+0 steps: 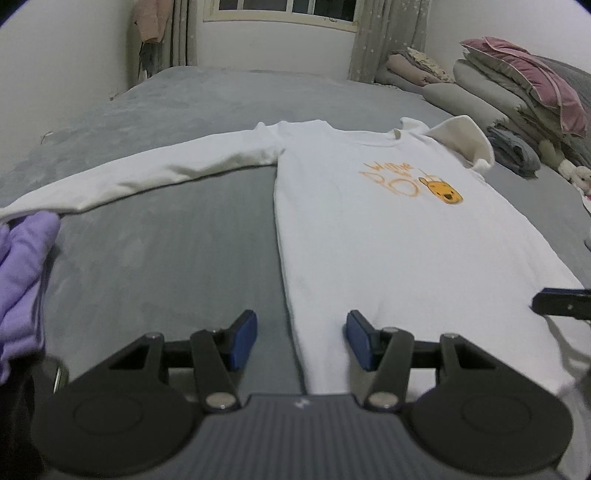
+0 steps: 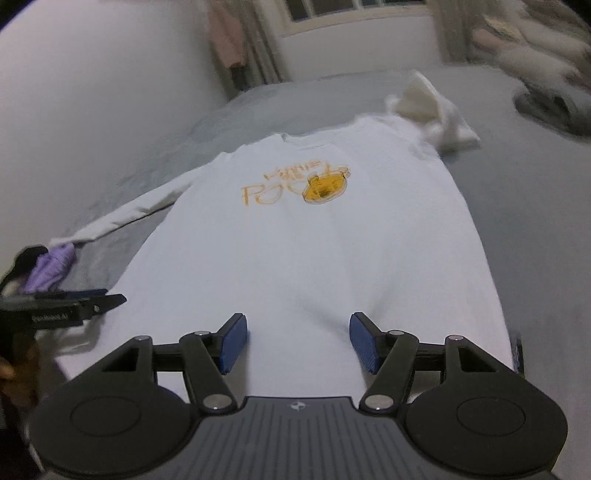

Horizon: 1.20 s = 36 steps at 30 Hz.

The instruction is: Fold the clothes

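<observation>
Shirt: white long-sleeved shirt [image 1: 388, 251] lying flat, front up, on the grey bed [image 1: 166, 258], with the hem nearest both cameras and the collar at the far end.
Print: orange lettering and a yellow bear face [image 1: 445, 192] on the chest.
Left sleeve: stretched out straight across the bedcover [image 1: 140, 173], its cuff end reaching a purple garment [image 1: 22, 266] at the bed's left side.
Right sleeve: bunched and folded back on itself near the shoulder [image 1: 465, 140], partly standing up off the bed.
Left gripper: [image 1: 301, 339] jaws spread wide with nothing between them; it sits low at the shirt's left hem corner, one blue pad over the bedcover and the other over the white fabric.
Right gripper: [image 2: 299, 341] jaws spread wide and empty, positioned over the middle of the hem, both blue pads above white cloth.
Cross views: the tip of the right gripper shows at the right edge of the left wrist view; the left gripper [image 2: 92, 304] shows at the left edge of the right wrist view.
Background: stacked pillows and bedding [image 1: 517, 85] at the far right of the bed, a window [image 1: 288, 9] with curtains behind.
Focus: right wrist view is blurred, so far details are unclear.
</observation>
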Available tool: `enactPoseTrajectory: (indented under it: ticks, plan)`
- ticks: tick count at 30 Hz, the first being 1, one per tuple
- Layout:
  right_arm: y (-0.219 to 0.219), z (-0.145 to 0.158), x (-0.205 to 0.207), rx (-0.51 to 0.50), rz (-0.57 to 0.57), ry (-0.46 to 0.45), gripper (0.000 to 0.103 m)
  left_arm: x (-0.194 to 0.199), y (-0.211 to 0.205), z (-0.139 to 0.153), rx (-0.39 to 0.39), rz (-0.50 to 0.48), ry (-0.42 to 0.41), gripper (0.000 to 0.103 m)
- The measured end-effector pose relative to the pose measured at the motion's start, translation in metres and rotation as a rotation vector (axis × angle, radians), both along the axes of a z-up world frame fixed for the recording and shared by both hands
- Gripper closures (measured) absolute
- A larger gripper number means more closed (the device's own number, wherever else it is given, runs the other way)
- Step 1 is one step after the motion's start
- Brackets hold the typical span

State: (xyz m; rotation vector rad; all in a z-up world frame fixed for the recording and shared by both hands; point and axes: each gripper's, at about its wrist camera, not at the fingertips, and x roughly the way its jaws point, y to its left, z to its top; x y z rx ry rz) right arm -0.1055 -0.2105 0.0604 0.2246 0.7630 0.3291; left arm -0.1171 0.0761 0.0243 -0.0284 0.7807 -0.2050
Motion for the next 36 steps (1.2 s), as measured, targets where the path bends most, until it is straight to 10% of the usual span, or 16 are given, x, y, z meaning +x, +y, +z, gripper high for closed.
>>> enactPoseTrajectory:
  ticks: [11, 18, 24, 27, 32, 36]
  plan:
    - [0.006, 0.01, -0.046, -0.051, -0.025, 0.062, 0.041, -0.038, 0.003, 0.006, 0.041, -0.004, 0.011, 0.052]
    - [-0.066, 0.032, -0.089, 0.083, -0.214, 0.059, 0.041, -0.049, 0.04, 0.018, -0.25, 0.027, 0.112, 0.053]
    - [-0.108, 0.018, -0.092, 0.227, -0.199, 0.126, 0.046, -0.044, 0.038, 0.01, -0.379, 0.008, 0.145, 0.056]
    - [-0.105, 0.013, -0.081, 0.22, -0.162, 0.169, 0.049, -0.042, 0.028, 0.006, -0.314, 0.011, 0.138, 0.069]
    - [-0.095, 0.013, -0.07, 0.109, -0.149, 0.174, 0.093, -0.042, 0.026, 0.008, -0.31, 0.023, 0.14, 0.095]
    - [-0.096, 0.02, -0.079, 0.087, -0.138, 0.101, 0.096, -0.052, 0.026, 0.023, -0.298, 0.014, 0.124, 0.097]
